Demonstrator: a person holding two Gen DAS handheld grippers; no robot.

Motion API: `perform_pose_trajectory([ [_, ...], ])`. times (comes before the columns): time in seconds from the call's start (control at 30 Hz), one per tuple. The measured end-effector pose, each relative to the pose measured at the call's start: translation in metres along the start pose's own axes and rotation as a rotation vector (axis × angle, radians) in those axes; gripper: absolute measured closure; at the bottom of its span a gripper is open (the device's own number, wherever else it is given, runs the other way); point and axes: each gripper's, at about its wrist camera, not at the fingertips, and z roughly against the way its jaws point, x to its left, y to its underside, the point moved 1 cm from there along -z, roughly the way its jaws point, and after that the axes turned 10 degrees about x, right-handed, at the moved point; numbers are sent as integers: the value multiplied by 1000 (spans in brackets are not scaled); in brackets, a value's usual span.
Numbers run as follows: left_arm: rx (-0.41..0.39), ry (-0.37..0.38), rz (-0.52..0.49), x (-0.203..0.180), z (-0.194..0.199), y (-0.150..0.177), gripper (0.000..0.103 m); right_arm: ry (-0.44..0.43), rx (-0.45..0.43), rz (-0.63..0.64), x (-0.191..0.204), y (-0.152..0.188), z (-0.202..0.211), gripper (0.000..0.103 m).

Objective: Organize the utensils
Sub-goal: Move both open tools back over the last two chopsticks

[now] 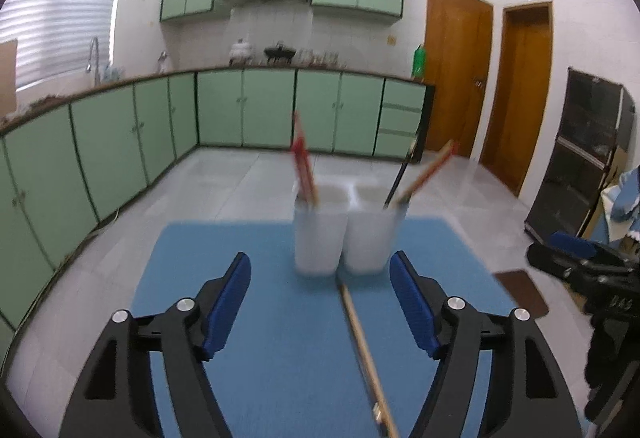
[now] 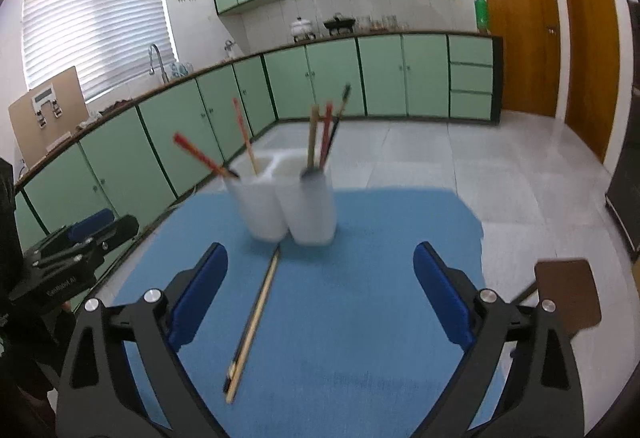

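A white two-cup utensil holder point(image 1: 344, 238) point(image 2: 288, 210) stands at the far side of a blue mat point(image 1: 280, 338) point(image 2: 340, 318). Its left cup holds red chopsticks point(image 1: 302, 166) point(image 2: 200, 156). Its right cup holds a black and a tan-red stick point(image 1: 420, 174) point(image 2: 324, 134). A pair of light wooden chopsticks point(image 1: 366, 354) point(image 2: 254, 322) lies flat on the mat in front of the holder. My left gripper point(image 1: 320, 302) is open and empty above the mat, over the lying pair. My right gripper point(image 2: 320, 298) is open and empty, the pair below its left finger.
The mat lies on a white table whose edge runs close on all sides. A brown chair seat point(image 2: 568, 298) point(image 1: 520, 294) stands to the right. The right gripper shows at the left view's right edge point(image 1: 580, 270). Green kitchen cabinets point(image 1: 240, 110) line the far walls.
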Motion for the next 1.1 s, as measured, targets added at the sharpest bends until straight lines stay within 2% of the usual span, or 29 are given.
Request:
perform_pose_trajectory([
  [0.27, 147, -42, -2, 5, -22, 63, 31, 33, 66, -21, 11, 52, -14, 12],
  [0.37, 200, -51, -8, 6, -30, 85, 31, 17, 109, -27, 16, 71, -25, 12],
  [0.47, 231, -63, -25, 4, -36, 100, 31, 26, 131, -10, 24, 84, -33, 12],
  [0.7, 292, -83, -25, 13, -41, 123, 30, 13, 209, 6, 41, 110, -52, 12],
  [0.93, 318, -92, 10, 26, -43, 132, 31, 3, 264, 45, 64, 124, -64, 12],
  [0.97, 319, -92, 15, 28, -44, 132, 31, 1, 268, 48, 66, 126, -65, 16],
  [1.0, 319, -90, 19, 28, -44, 133, 31, -4, 276, 58, 69, 128, -67, 25],
  [1.1, 317, -90, 31, 31, -44, 134, 31, -11, 300, 74, 78, 132, -71, 30],
])
